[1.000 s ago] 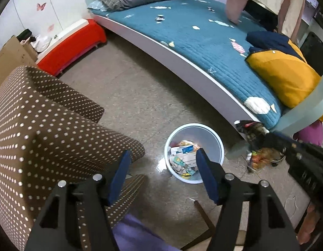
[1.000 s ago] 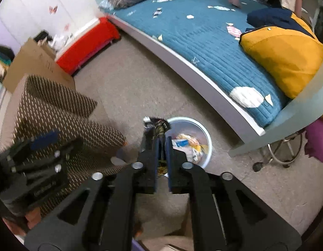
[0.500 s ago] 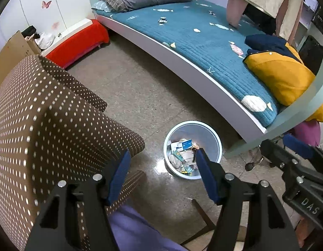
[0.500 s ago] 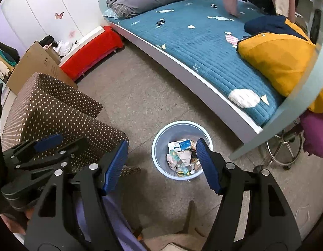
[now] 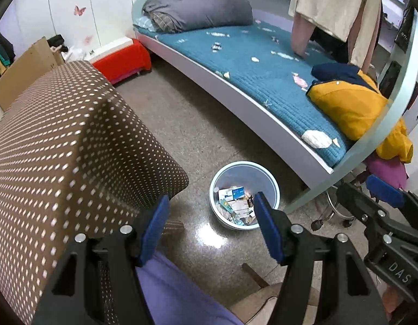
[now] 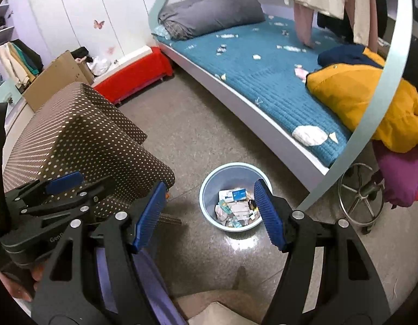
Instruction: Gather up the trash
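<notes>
- Jaws on both grippers stand well apart, nothing between the blue pads. Right gripper point(image 6: 210, 214) has just been opening and is empty; left gripper point(image 5: 209, 228) is parted too, also empty.
- Trash point(image 6: 234, 208): paper scraps, a small blue-and-white box and wrappers, all lying in the bottom of the waste bin point(image 6: 209, 187).
- Bin is pale blue, round, upright on the floor point(image 6: 198, 135); in both wrist views it sits between the two fingers, nearer the 3 o'clock finger.
- Right wrist view: left gripper shows at 8 o'clock, a hand point(image 6: 18, 284) gripping its handle.
- Left wrist view: right gripper shows at 4 o'clock.
- Brown polka-dot box point(image 5: 73, 146) at 9 o'clock of the bin, close by but not touching.
- Bed point(image 5: 263, 75) with teal quilt runs from 12 to 2 o'clock of the bin; small light scraps point(image 5: 255, 59) scattered on the quilt, too small to identify.
- Yellow jacket point(image 5: 347, 108) piled at the bed's near end, grey bedding roll point(image 5: 198, 10) at the far end.
- Red bench point(image 6: 135, 75) at 11 o'clock, by the wall.
- Wheeled chair base point(image 6: 360, 203) at 3 o'clock of the bin.
</notes>
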Demonstrator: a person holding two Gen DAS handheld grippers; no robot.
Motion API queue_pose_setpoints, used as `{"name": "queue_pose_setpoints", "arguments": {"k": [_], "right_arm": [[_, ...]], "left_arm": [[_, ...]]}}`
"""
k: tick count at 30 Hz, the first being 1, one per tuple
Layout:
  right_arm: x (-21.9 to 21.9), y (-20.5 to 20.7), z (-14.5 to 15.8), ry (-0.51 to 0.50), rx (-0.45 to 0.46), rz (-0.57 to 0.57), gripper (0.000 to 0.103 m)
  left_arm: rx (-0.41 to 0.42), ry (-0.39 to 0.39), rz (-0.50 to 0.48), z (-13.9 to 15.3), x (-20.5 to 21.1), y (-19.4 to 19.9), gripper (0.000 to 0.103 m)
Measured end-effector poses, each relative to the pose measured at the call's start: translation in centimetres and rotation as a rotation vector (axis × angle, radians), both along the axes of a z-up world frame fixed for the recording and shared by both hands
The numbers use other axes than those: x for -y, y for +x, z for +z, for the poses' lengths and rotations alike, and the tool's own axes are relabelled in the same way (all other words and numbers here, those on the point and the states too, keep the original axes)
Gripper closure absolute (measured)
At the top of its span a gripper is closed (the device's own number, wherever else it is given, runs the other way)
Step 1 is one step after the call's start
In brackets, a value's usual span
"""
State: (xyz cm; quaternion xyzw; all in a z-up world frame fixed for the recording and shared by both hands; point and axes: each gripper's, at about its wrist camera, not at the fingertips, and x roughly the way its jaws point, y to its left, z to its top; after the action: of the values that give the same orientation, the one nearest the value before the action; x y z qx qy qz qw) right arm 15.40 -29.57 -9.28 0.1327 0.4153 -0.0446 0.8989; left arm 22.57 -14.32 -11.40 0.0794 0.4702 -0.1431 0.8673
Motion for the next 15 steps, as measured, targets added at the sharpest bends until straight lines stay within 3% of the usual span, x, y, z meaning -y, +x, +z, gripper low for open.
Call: {"name": "queue_pose_setpoints", "arguments": {"k": [15], "right_arm": [[-2.2,-7.2,3.5,-0.043,0.195,0.061,0.036]], "left_arm": [[0.178,-0.008,0.057,4.7,-2.2,-8.2,0.039]]}}
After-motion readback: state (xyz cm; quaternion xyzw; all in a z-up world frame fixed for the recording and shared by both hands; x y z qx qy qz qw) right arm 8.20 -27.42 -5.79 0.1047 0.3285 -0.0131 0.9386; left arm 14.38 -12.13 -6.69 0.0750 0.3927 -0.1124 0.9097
